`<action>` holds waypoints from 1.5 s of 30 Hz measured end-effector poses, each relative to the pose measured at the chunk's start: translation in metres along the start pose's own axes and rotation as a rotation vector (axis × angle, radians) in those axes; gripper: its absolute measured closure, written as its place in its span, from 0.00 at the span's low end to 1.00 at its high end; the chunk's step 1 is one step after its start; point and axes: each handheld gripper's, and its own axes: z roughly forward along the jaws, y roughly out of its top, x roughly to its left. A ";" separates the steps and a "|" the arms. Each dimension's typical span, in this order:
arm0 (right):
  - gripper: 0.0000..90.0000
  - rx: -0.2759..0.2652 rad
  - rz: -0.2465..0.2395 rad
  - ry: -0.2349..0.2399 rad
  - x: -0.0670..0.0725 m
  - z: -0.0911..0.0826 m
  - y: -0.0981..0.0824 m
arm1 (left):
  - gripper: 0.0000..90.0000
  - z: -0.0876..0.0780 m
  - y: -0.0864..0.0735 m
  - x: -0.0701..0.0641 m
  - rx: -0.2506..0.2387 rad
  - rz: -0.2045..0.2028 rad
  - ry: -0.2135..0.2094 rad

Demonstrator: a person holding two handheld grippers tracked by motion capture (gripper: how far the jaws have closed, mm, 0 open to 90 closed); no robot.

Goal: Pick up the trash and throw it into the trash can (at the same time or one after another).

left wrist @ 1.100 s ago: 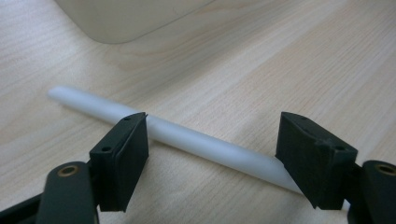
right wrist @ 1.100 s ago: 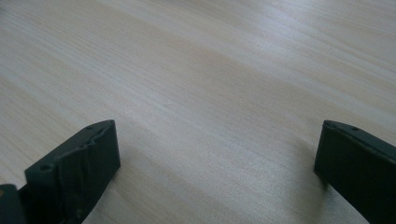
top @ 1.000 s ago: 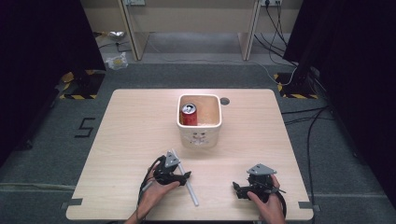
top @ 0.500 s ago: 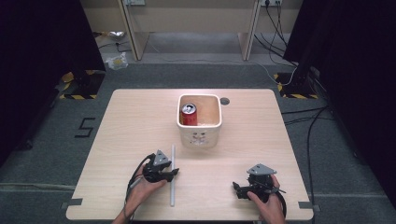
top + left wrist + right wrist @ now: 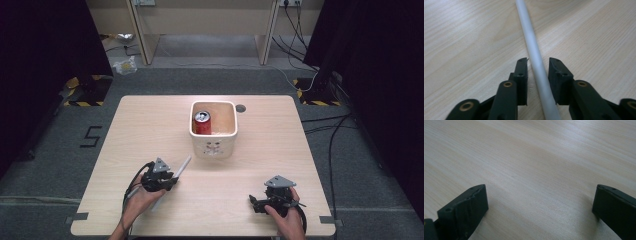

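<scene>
Left gripper (image 5: 172, 181): seen at the near left of the light wooden table (image 5: 150, 125), held in the person's left hand (image 5: 140, 197). Its jaws have just been closing, and a long pale grey plastic tube (image 5: 536, 60) sits between them. In the left gripper view a thin sliver of gap can still be made out on both sides of the tube, so it's not pinched yet, just bracketed.

Tube position: lying flat on the tabletop, angled away toward the bucket from the high view (image 5: 174, 179), far end well short of it. Not lifted, as far as can be judged.

Right gripper (image 5: 254, 204): parked at the near right, jaws spread wide with nothing but bare wood between them in its own view. Looks idle tbh.

Bucket: a cream, square-ish plastic tub (image 5: 214, 145) with a little face printed on the front, sitting mid-table, well apart from both grippers.

Can: a red soda can (image 5: 202, 123) standing upright inside the tub, at its left side.

Progress: early-ish. The can's already in, the tube grasp is nearly made. Left to do, presumably: finish the squeeze, lift, carry over, drop in the tub.
</scene>
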 end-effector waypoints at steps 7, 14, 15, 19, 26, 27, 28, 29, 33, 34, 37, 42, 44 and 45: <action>0.00 0.000 0.000 0.000 0.000 0.000 0.000 | 0.88 -0.001 0.000 0.003 0.005 -0.012 0.012; 0.00 0.000 0.000 0.000 0.000 0.000 0.000 | 0.88 -0.003 -0.002 0.009 0.004 -0.023 0.023; 0.00 0.000 0.000 0.000 0.000 0.000 0.000 | 0.88 -0.004 -0.003 0.011 -0.001 -0.035 0.008; 0.00 0.000 0.000 0.000 0.000 0.000 0.000 | 0.88 -0.009 -0.003 0.019 -0.022 -0.059 0.004; 0.00 0.000 0.000 0.000 0.000 0.000 0.000 | 0.88 -0.025 0.004 0.033 -0.089 -0.097 0.006; 0.00 0.000 0.000 0.000 0.000 0.000 0.000 | 0.88 -0.029 0.006 0.035 -0.099 -0.099 0.007; 0.00 0.000 0.000 0.000 0.000 0.000 0.000 | 0.88 -0.031 0.007 0.036 -0.110 -0.104 0.006; 0.00 0.000 0.000 0.000 0.000 0.000 0.000 | 0.88 -0.035 0.010 0.038 -0.122 -0.107 0.006; 0.00 0.000 0.000 0.000 0.000 0.000 0.000 | 0.88 -0.045 0.017 0.043 -0.165 -0.117 0.006; 0.00 0.000 0.000 0.000 0.000 0.000 0.000 | 0.88 -0.048 0.020 0.044 -0.173 -0.114 0.008; 0.00 0.000 0.000 0.000 0.000 0.000 0.000 | 0.88 -0.054 0.028 0.047 -0.189 -0.106 0.011; 0.00 0.000 0.000 0.000 0.000 0.000 0.000 | 0.88 -0.065 0.043 0.053 -0.224 -0.102 0.016; 0.00 0.000 0.000 0.000 0.000 0.000 0.000 | 0.88 -0.071 0.049 0.056 -0.241 -0.101 0.019; 0.00 0.000 0.000 0.000 0.000 0.000 0.000 | 0.88 -0.073 0.052 0.056 -0.250 -0.099 0.021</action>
